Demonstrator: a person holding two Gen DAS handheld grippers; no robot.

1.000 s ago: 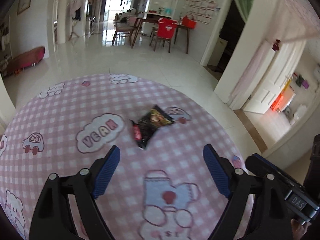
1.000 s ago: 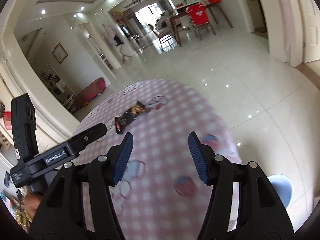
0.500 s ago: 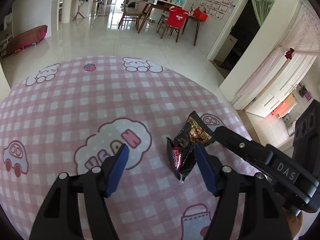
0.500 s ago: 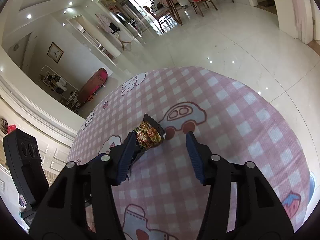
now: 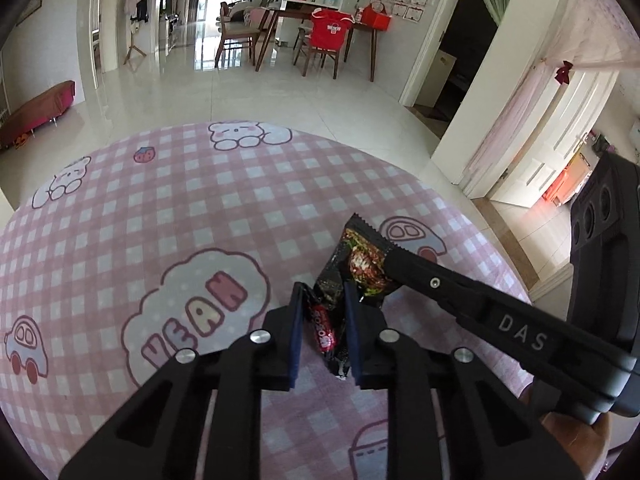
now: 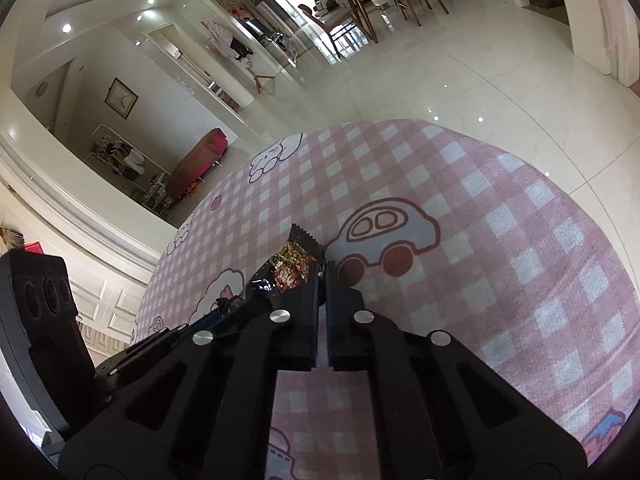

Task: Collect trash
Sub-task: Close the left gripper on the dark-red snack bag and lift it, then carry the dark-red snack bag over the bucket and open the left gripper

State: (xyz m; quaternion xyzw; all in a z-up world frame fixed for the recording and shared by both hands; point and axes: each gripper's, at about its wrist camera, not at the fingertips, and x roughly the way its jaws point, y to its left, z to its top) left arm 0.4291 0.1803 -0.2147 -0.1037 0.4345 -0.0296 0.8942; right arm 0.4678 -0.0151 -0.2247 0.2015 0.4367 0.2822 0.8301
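A black snack wrapper (image 5: 352,268) with red print lies on the pink checked tablecloth (image 5: 160,220). My left gripper (image 5: 322,304) is shut on the wrapper's near end. My right gripper (image 6: 322,276) is shut on the wrapper's far right edge; its finger shows in the left wrist view (image 5: 440,284). In the right wrist view the wrapper (image 6: 292,264) sticks out left of the closed fingertips.
The round table's edge (image 5: 460,208) curves close on the right, with glossy tile floor (image 5: 280,96) beyond. A dining table with chairs (image 5: 320,40) stands far back. A pink bench (image 5: 36,108) sits at the left wall.
Both grippers came down to the wrapper and closed on it, the left on its near end and the right on its far edge.
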